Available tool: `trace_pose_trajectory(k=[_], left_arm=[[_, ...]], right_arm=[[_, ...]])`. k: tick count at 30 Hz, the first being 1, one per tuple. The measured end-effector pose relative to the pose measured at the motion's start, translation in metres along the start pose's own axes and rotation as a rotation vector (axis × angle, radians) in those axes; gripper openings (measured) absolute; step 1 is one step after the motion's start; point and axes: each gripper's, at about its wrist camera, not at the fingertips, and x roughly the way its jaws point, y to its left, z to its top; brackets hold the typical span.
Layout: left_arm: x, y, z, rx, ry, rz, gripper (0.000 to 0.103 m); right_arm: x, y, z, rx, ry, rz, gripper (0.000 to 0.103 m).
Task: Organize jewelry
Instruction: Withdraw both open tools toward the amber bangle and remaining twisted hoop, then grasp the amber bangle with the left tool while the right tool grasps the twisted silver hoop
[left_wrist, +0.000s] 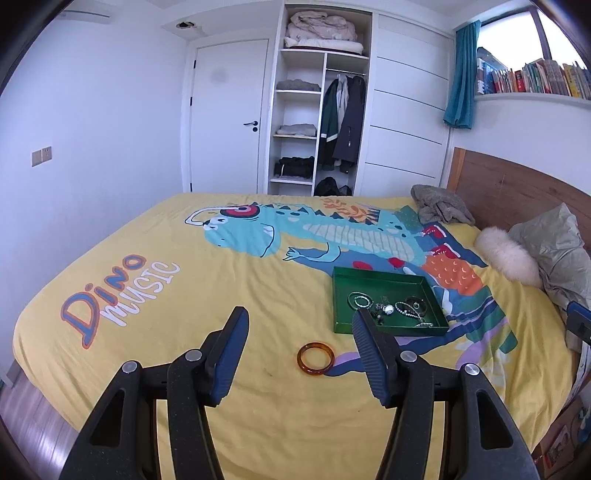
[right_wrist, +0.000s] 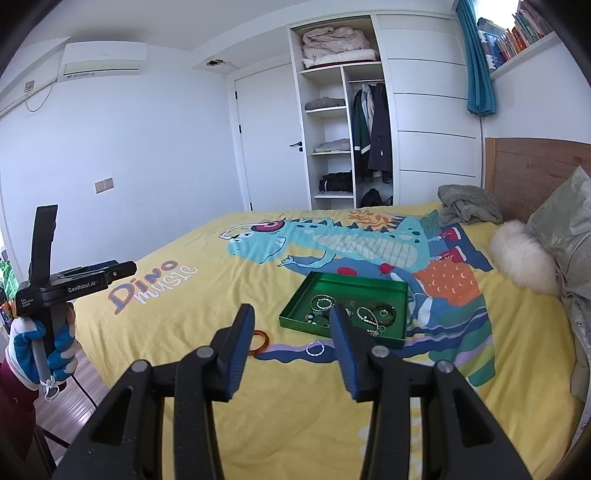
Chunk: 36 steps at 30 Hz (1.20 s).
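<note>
An amber bangle lies on the yellow dinosaur bedspread, just ahead of my open, empty left gripper. A green tray holding several bracelets, rings and beads sits beyond it to the right. In the right wrist view, my right gripper is open and empty above the bed. A small silver ring lies on the bedspread between its fingers, in front of the tray. The bangle is partly hidden behind the right gripper's left finger. The left gripper's body shows at far left.
A grey cloth, a fluffy white cushion and a grey-green pillow lie near the wooden headboard. An open wardrobe and a white door stand behind the bed.
</note>
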Motion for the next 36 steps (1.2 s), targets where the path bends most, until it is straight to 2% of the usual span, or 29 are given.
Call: trace_pose_trajectory(k=[7, 15, 28, 36], left_arm=[[0.029, 0.008, -0.013, -0.004, 0.038, 0.007, 0.058], [0.092, 0.017, -0.039, -0.021, 0.119, 0.007, 0.058], [0.234, 0.02, -0.085, -0.029, 0.323, -0.029, 0.057], [0.302, 0.012, -0.103, 0.026, 0.4, -0.04, 0.05]], right_arm=[[0.016, 0.001, -0.005, -0.001, 0.017, 0.007, 0.041], [0.073, -0.012, -0.025, 0.018, 0.105, 0.009, 0.041], [0.21, -0.047, -0.074, 0.076, 0.296, 0.027, 0.041], [0.292, -0.07, -0.105, 0.111, 0.385, 0.039, 0.039]])
